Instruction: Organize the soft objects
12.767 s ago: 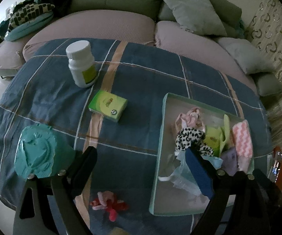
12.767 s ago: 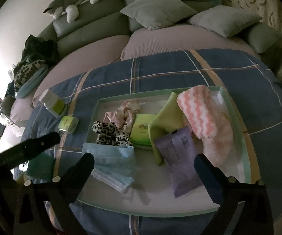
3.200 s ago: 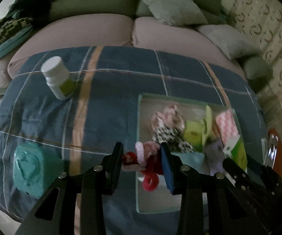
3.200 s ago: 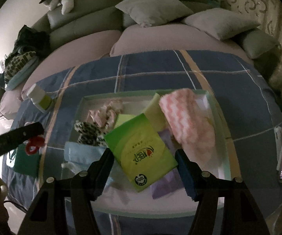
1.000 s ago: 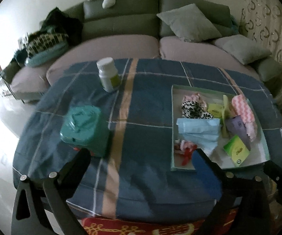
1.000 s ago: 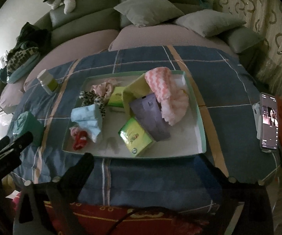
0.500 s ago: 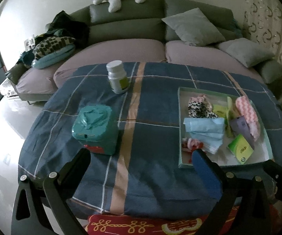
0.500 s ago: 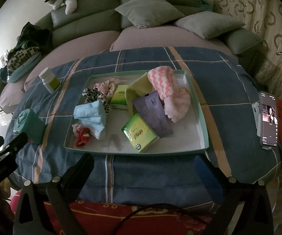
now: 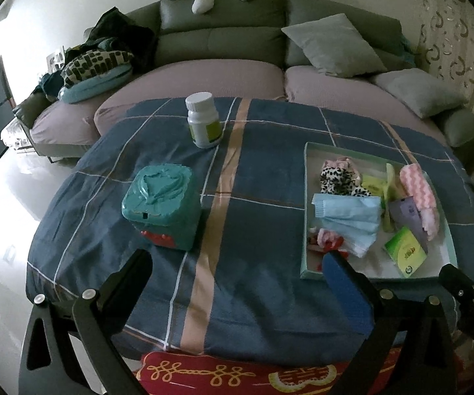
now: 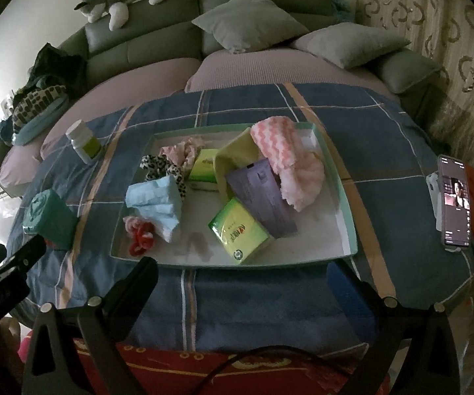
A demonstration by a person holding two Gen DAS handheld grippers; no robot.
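Observation:
A pale green tray (image 10: 347, 217) (image 9: 304, 197) on the blue plaid cloth holds the soft items. Inside lie a red-and-pink scrunchie (image 10: 139, 233) (image 9: 327, 239), blue face masks (image 10: 158, 200) (image 9: 347, 219), a leopard scrunchie (image 10: 159, 164), a pink scrunchie (image 10: 181, 149), two green tissue packs (image 10: 238, 233) (image 10: 205, 164), a purple packet (image 10: 260, 194), a yellow cloth (image 10: 233, 156) and a pink wavy cloth (image 10: 289, 161). My left gripper (image 9: 237, 263) and my right gripper (image 10: 241, 271) both stand open and empty, pulled back before the table's near edge.
A teal tissue box (image 9: 162, 205) and a white pill bottle (image 9: 203, 119) stand on the cloth left of the tray. A lit phone (image 10: 454, 197) is propped at the right edge. A sofa with cushions (image 9: 334, 44) lies behind. Red patterned fabric (image 10: 204, 372) hangs below.
Both grippers let go of the scrunchie and the green tissue pack, which now lie in the tray. Both have drawn back and up from the table, widening the view.

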